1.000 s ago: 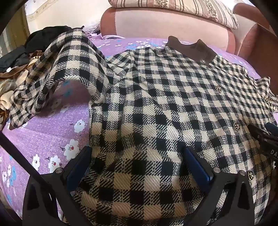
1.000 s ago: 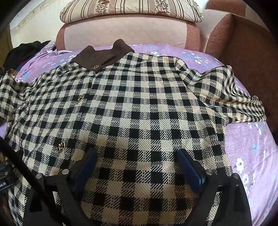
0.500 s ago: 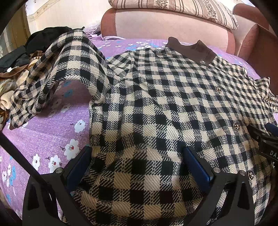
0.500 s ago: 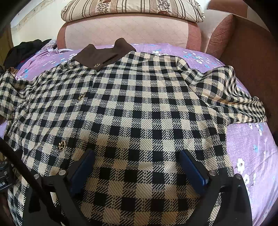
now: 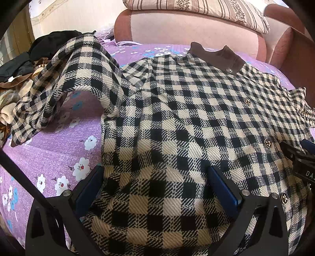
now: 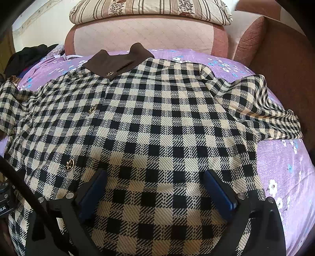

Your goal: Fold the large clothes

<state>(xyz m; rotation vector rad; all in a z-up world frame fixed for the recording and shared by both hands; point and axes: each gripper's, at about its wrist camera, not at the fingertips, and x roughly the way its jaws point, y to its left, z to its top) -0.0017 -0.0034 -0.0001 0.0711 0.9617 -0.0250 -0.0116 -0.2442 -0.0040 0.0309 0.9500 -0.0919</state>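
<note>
Lying front-up across the purple flowered bedsheet [image 5: 59, 157], brown collar [image 5: 214, 57] toward the pink headboard [image 5: 187, 27]: a black-and-cream checked jacket [image 5: 177, 122], gold buttons down the placket. Far left, a heap of dark and brown clothes [image 5: 21, 65] at the bed's edge. Next to it, the jacket's left sleeve [image 5: 65, 82], humped up in an arch with its cuff resting on the sheet. Below that, left tongs [image 5: 155, 187] spread wide, blue pads either side of a swell of hem fabric, closed on nothing (left pad right at the jacket's side edge). Further right, in the other view, right tongs [image 6: 155, 189] likewise wide apart over the lower front panel, pads against the cloth, nothing pinched. One gold button [image 6: 69, 164] just beyond the left pad. Right sleeve [image 6: 261, 110] draped loosely off toward the brown sofa arm [image 6: 285, 65]. Striped pillow [image 6: 149, 9] atop the headboard.
</note>
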